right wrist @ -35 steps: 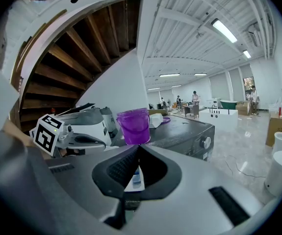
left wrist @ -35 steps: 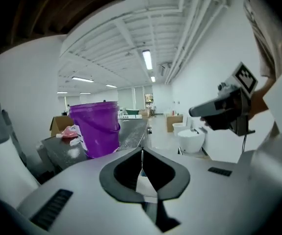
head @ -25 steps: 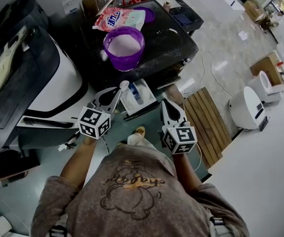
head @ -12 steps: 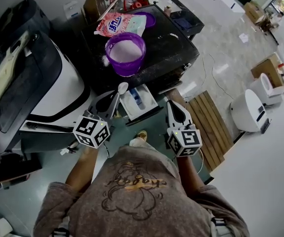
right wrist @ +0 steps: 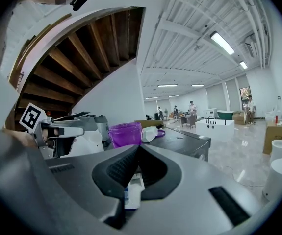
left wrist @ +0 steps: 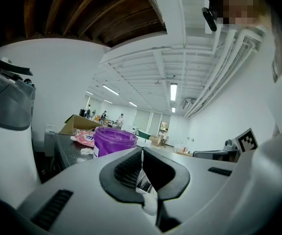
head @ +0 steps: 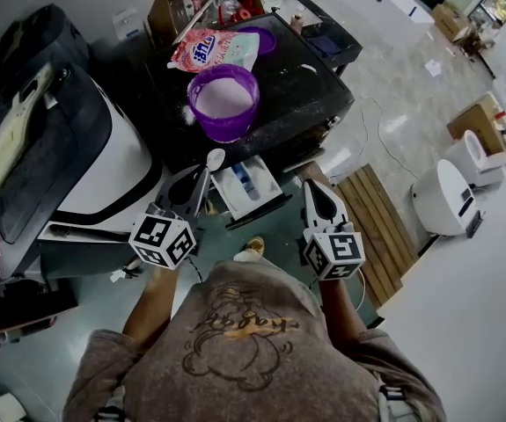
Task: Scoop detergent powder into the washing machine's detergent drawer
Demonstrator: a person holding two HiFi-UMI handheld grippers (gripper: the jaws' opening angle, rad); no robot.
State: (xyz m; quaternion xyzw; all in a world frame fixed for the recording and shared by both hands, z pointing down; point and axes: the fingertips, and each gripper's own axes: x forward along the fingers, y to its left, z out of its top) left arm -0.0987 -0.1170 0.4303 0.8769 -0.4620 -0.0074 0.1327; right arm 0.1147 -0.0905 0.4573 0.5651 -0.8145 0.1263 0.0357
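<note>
detergent drawer stands pulled out, left gripper jaws clamped on white scoop by its corner, right gripper jaws closed, empty.

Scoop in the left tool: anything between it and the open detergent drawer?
Nothing visible. The scoop, held in the left tool, hovers beside the open drawer's left edge; the purple tub stands farther back on the machine top.

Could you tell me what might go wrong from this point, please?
1. The left tool pinches the scoop only by its thin handle; it could twist and shed powder beside the open drawer.
2. The purple tub stands near the machine top's front edge, close beyond the scoop; a careless lift might knock it over.
</note>
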